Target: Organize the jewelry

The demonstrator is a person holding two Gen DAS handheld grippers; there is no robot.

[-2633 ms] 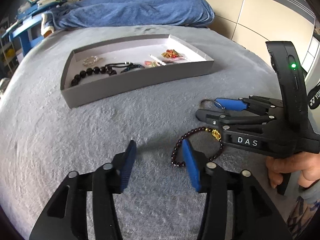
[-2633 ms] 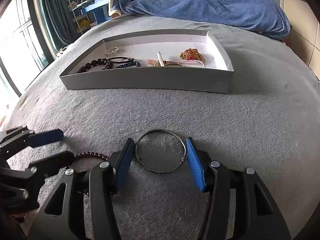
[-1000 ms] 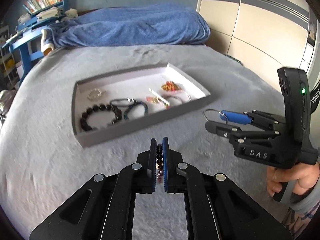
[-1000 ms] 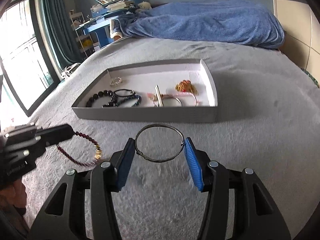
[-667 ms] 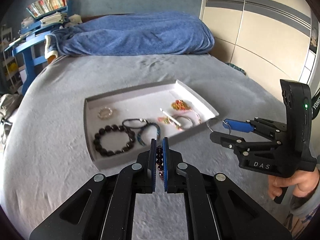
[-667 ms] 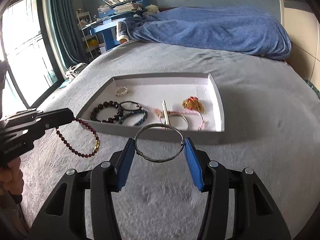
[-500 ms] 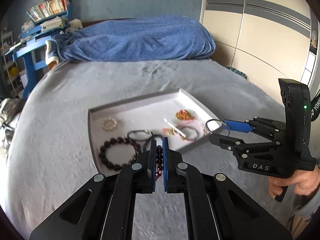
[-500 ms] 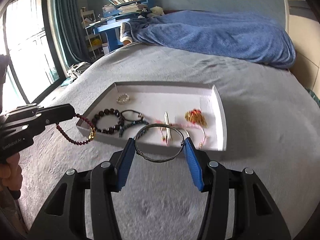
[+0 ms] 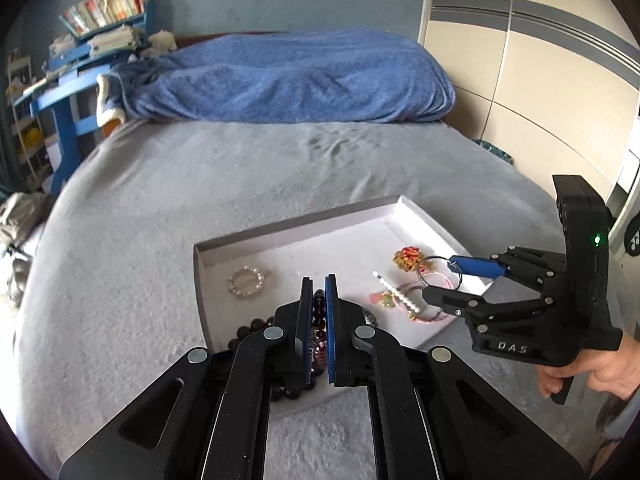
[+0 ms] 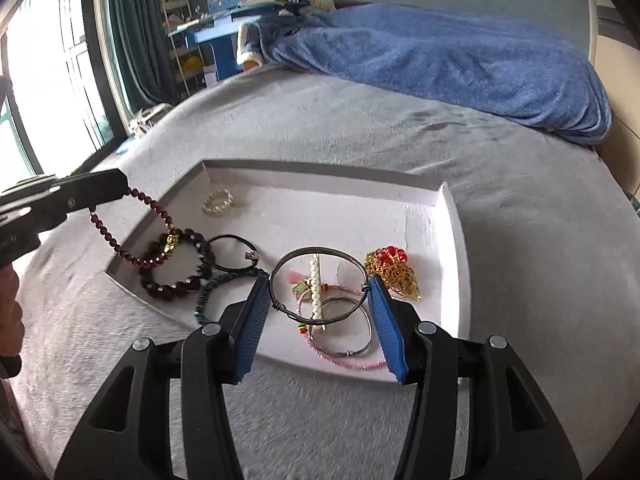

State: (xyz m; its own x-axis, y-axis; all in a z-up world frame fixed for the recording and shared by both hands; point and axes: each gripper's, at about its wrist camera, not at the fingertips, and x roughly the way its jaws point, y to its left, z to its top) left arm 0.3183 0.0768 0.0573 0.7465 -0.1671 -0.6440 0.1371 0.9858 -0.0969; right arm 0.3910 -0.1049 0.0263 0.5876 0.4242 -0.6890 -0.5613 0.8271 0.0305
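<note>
Both tools have carried their pieces from the bed to above the tray (image 10: 456,216): left tool (image 9: 319,312) clenches the garnet bracelet (image 10: 120,240), right tool (image 10: 320,304) grips the wire bangle (image 10: 320,252). Releasing seems next.

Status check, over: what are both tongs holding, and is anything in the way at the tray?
Left tongs shut on dark red bead bracelet. Right tongs clamp metal bangle across its width. Both over grey tray; jewelry already lying beneath.

Bed (image 10: 360,120) with a grey fleece cover, a shallow grey box tray (image 10: 454,216) with white inside lying on it, a blue blanket (image 10: 440,60) heaped at the far end of the bed
</note>
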